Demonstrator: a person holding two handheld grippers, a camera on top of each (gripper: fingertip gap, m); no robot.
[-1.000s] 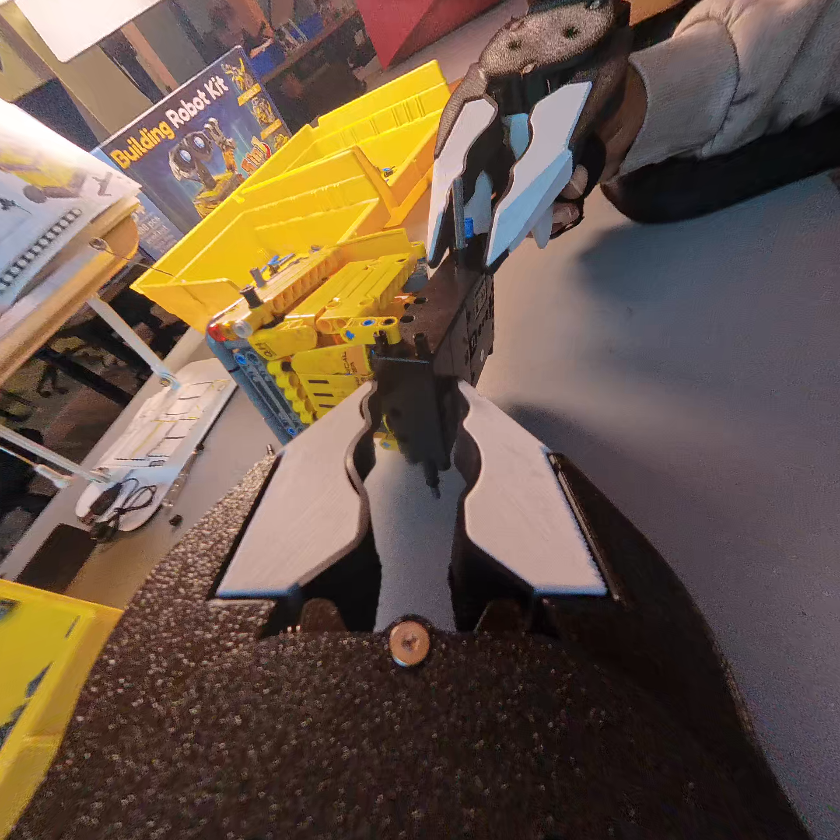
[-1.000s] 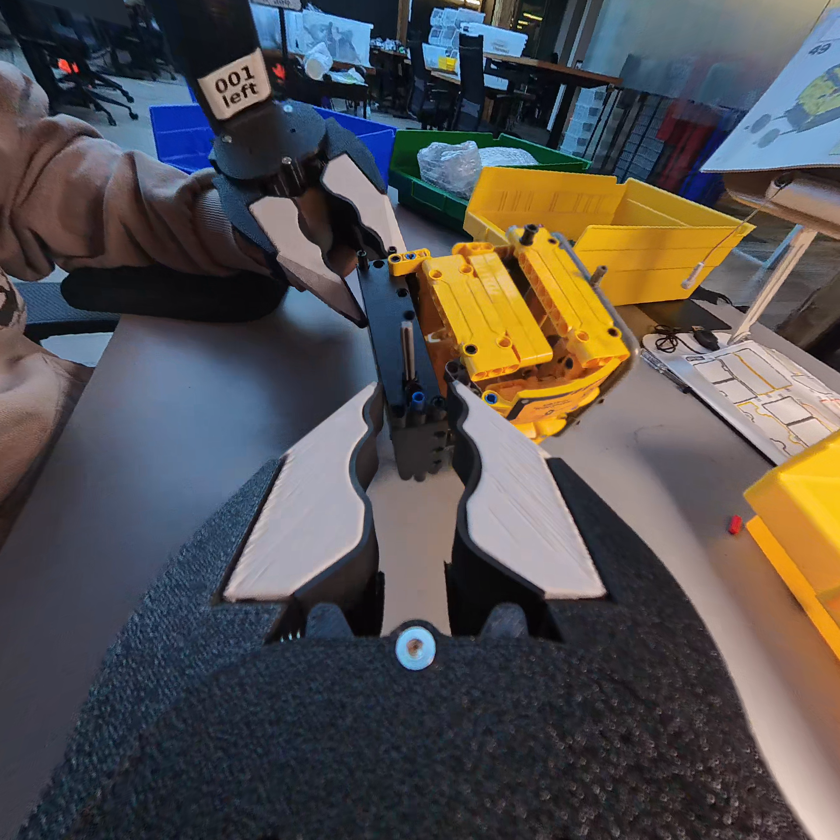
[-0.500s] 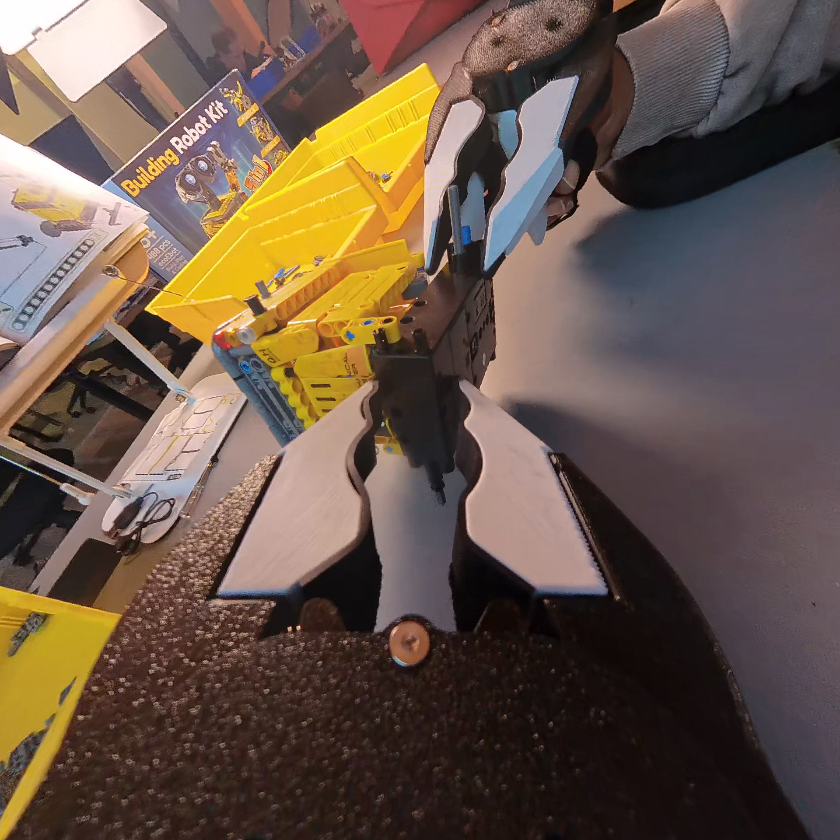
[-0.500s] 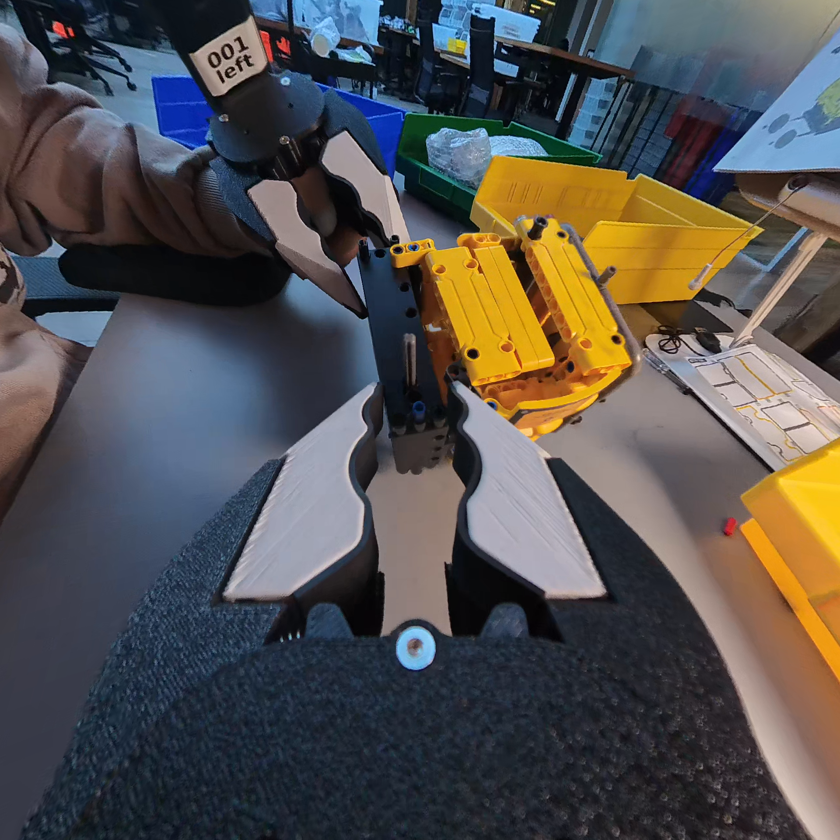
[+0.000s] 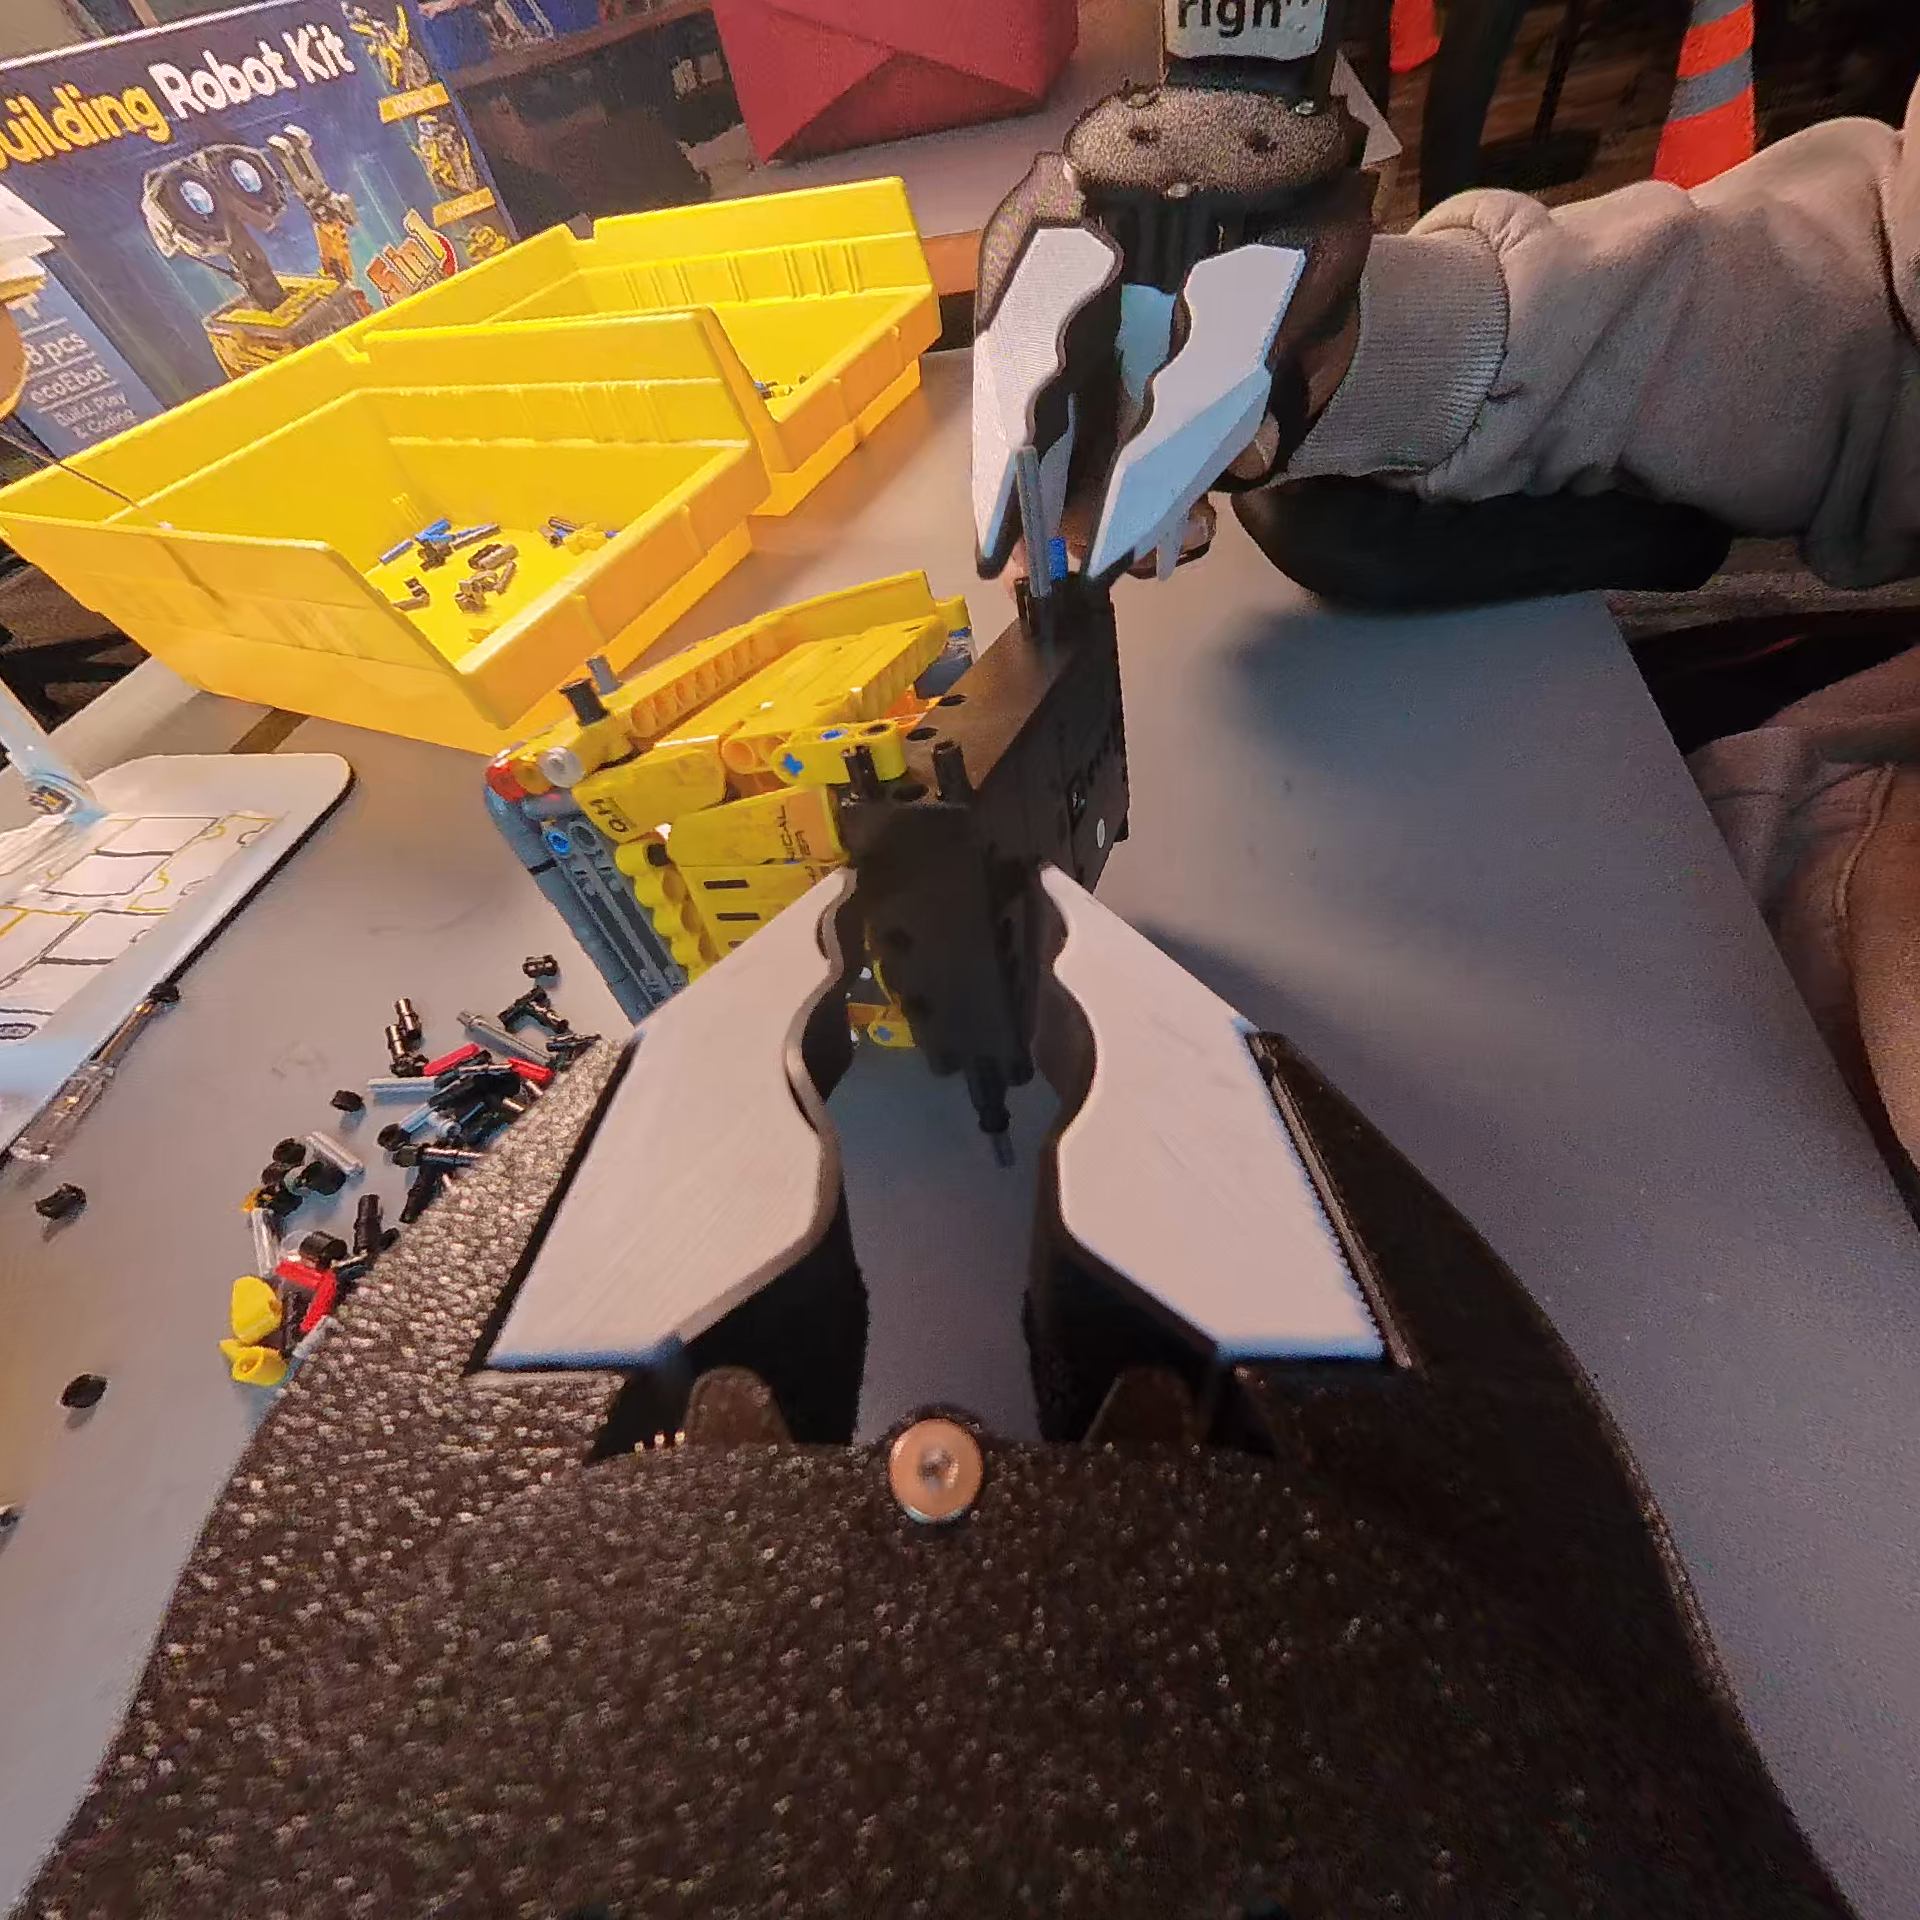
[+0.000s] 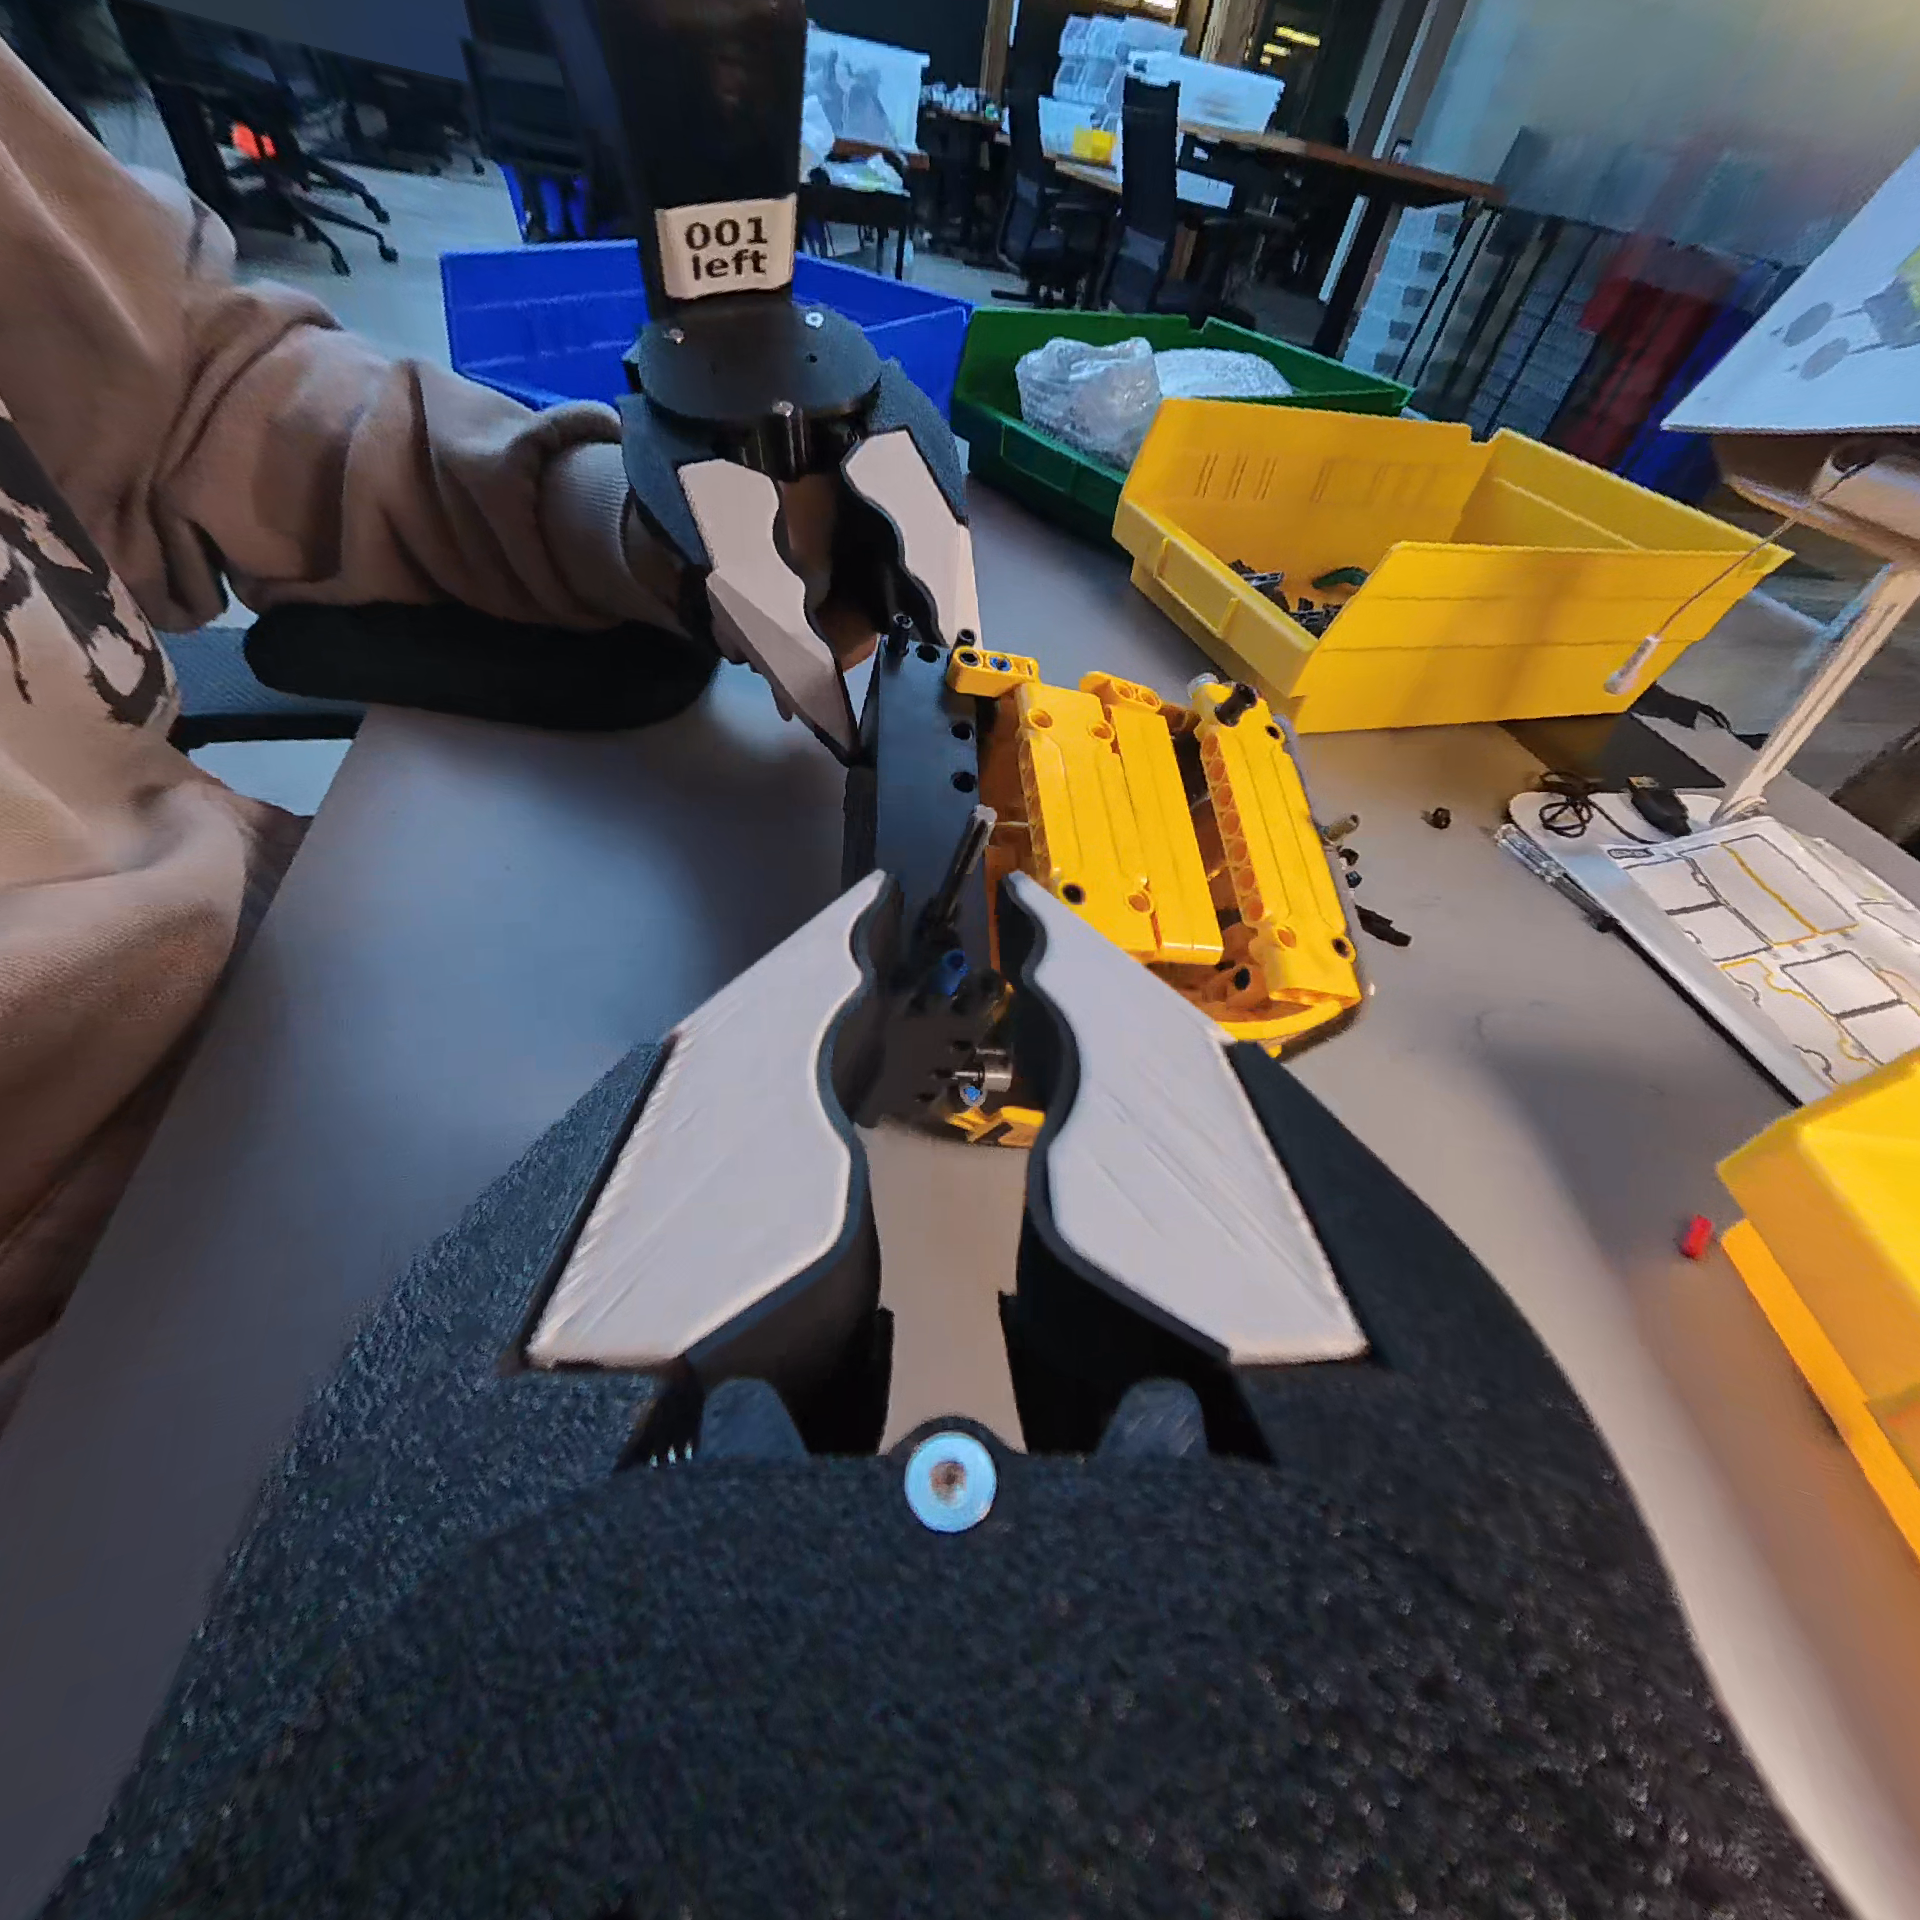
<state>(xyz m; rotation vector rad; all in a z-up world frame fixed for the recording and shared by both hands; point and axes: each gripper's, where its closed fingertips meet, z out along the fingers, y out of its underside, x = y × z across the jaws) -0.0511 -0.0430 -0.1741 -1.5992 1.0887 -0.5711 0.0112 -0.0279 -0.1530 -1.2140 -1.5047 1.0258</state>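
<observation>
Black plastic block, the dark end of a yellow brick-built model (image 5: 769, 769): we pinch it from opposite ends, left gripper (image 5: 940, 914) and right gripper (image 6: 940, 935) both clamped on it, apparently so the model holds steady, tilted on the grey table (image 5: 1455, 935). Beside it, loose small pins (image 5: 436, 1091). Beyond, yellow plastic bins (image 5: 468, 447); farthest, a blue kit box (image 5: 208, 187).
</observation>
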